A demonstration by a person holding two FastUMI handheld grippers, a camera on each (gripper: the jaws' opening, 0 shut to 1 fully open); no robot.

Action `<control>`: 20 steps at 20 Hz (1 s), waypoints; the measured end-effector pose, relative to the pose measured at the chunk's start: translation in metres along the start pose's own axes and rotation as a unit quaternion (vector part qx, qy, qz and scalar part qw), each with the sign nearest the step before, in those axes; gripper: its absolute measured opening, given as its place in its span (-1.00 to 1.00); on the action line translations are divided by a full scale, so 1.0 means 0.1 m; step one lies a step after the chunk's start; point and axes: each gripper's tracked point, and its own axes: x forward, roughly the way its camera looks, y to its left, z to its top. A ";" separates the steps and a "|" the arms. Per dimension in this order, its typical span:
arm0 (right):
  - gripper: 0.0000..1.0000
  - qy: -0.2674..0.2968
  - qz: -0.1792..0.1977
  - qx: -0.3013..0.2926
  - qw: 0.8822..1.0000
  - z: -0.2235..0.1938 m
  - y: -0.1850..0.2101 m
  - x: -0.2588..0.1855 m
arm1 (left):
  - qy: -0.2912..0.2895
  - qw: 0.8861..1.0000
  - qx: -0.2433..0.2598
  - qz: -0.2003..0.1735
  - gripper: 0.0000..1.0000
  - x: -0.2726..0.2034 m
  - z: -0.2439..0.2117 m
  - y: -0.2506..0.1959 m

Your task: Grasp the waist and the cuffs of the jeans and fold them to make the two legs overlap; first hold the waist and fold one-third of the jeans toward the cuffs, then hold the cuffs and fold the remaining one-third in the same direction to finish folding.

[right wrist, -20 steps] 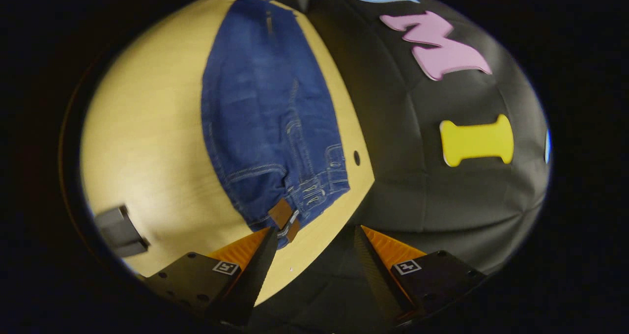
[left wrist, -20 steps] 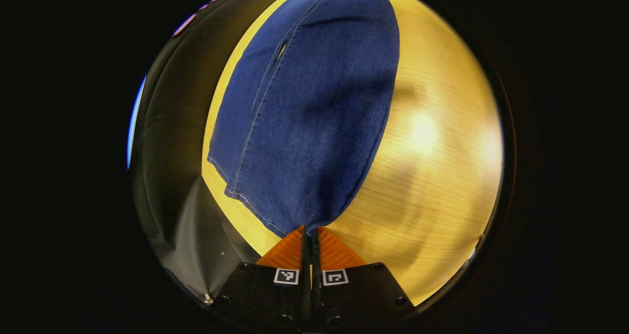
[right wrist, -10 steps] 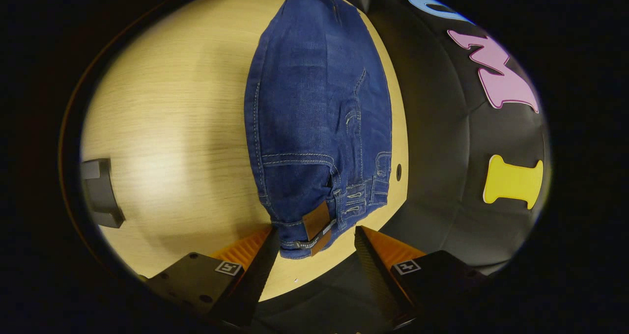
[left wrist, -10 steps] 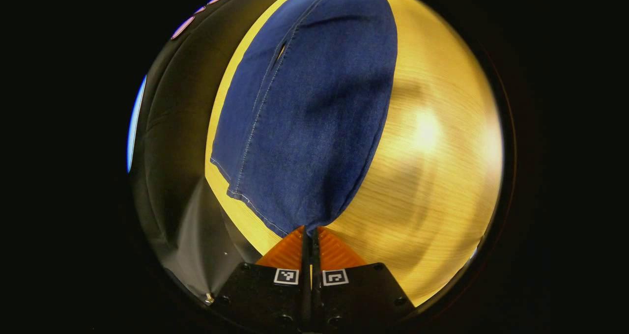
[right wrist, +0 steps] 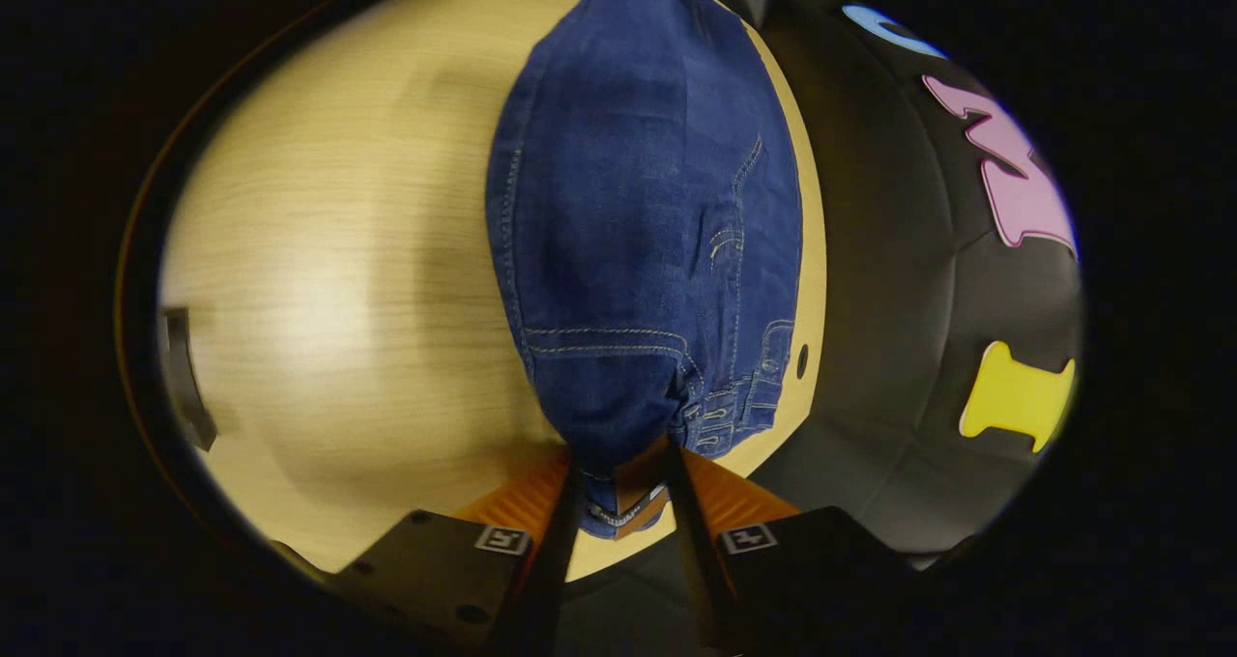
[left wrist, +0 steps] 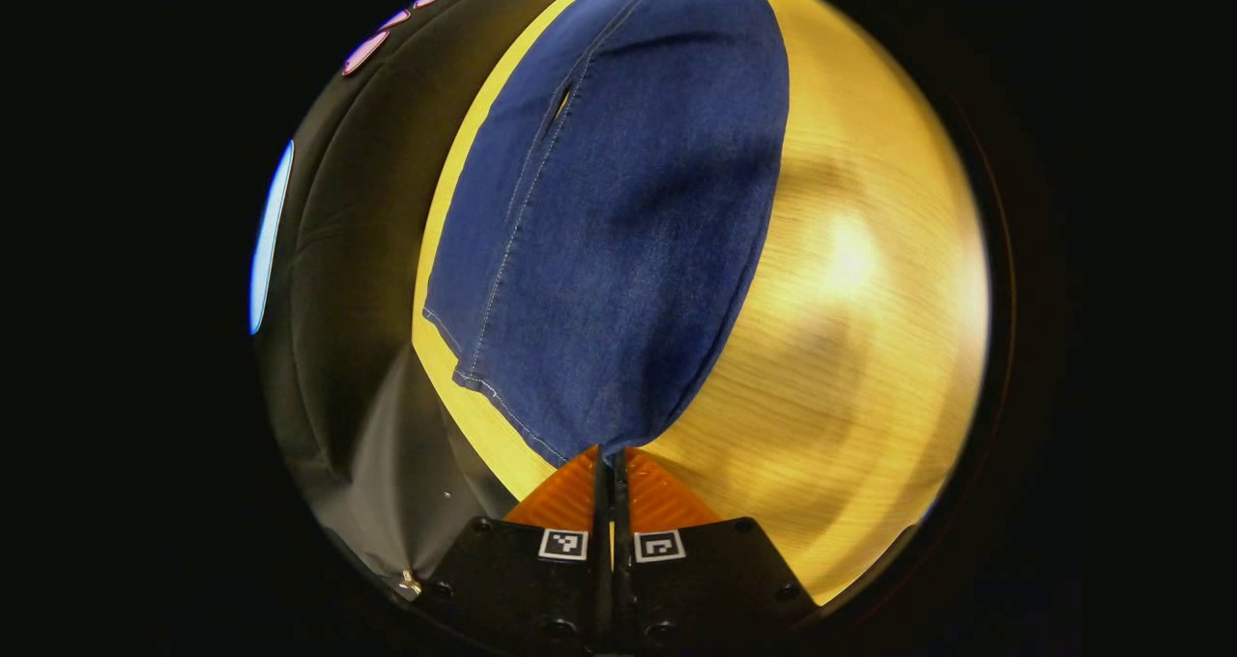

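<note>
Blue jeans (left wrist: 618, 222) lie lengthwise on the wooden table (left wrist: 850, 348), folded so the two legs overlap. In the left gripper view my left gripper (left wrist: 611, 459) is shut on the near corner of the cuffs, and the stitched hem (left wrist: 503, 406) runs off to its left. In the right gripper view the jeans (right wrist: 638, 232) stretch away from the waist (right wrist: 618, 507). The waistband corner with its brown patch sits between the fingers of my right gripper (right wrist: 623, 473). The fingers press on both sides of it and the cloth bunches there.
The table's far edge meets the black booth wall (right wrist: 899, 348) just beside the jeans, with a small round hole (right wrist: 801, 359) in the tabletop near the waist. A dark grey object (right wrist: 184, 386) sits at the table's left side in the right gripper view.
My right gripper has moved in over the waistband corner and its fingers have drawn together onto it. The left gripper stays shut on the cuffs, almost still.
</note>
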 end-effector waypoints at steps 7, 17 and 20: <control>-0.73 0.014 0.002 0.046 0.999 0.00 0.00 0.11 | 0.011 0.997 -0.004 0.075 -0.97 -0.02 0.08 0.03; -0.84 -0.020 -0.016 0.093 0.995 0.09 -0.38 -0.16 | 0.006 0.985 -0.172 0.021 -0.96 -0.04 0.14 0.14; -0.85 -0.032 -0.041 0.122 0.991 0.22 -0.75 -0.49 | -0.007 0.974 -0.227 0.014 -0.96 -0.16 0.16 0.29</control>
